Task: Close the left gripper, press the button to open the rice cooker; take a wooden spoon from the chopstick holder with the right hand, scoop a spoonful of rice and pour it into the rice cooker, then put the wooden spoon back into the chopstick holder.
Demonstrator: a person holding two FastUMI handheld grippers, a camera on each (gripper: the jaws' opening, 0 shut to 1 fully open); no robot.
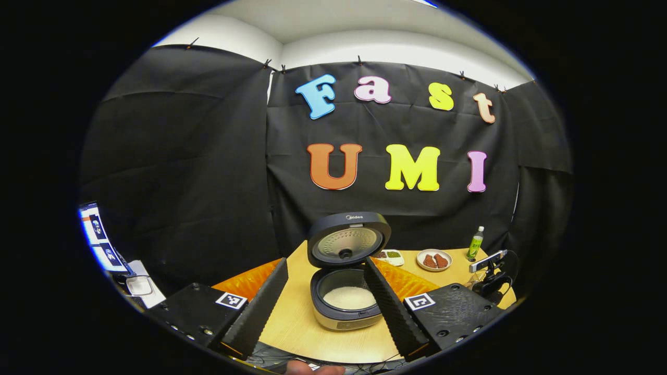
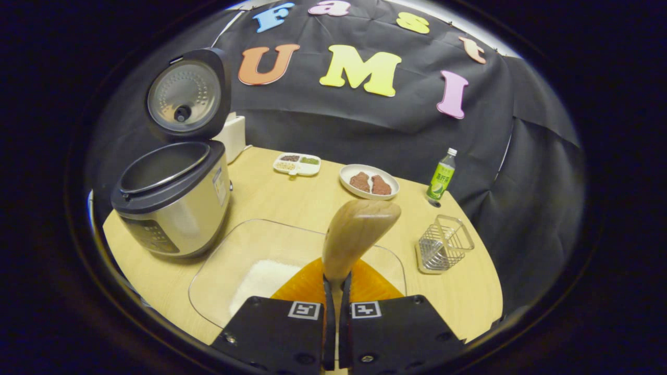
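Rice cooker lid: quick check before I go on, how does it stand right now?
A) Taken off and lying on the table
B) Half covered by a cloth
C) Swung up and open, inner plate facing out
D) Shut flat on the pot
C: in the right gripper view the rice cooker has its lid hinged upright above the open pot, and the right tongs hold the wooden spoon.

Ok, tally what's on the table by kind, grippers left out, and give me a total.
Rice cooker, lid open: 1
Wooden spoon, held in the right gripper's fingers: 1
Clear glass dish with rice: 1
Wire chopstick holder: 1
Plate with two brown pieces: 1
Divided tray: 1
Green bottle: 1
White box behind the cooker: 1
Total: 8
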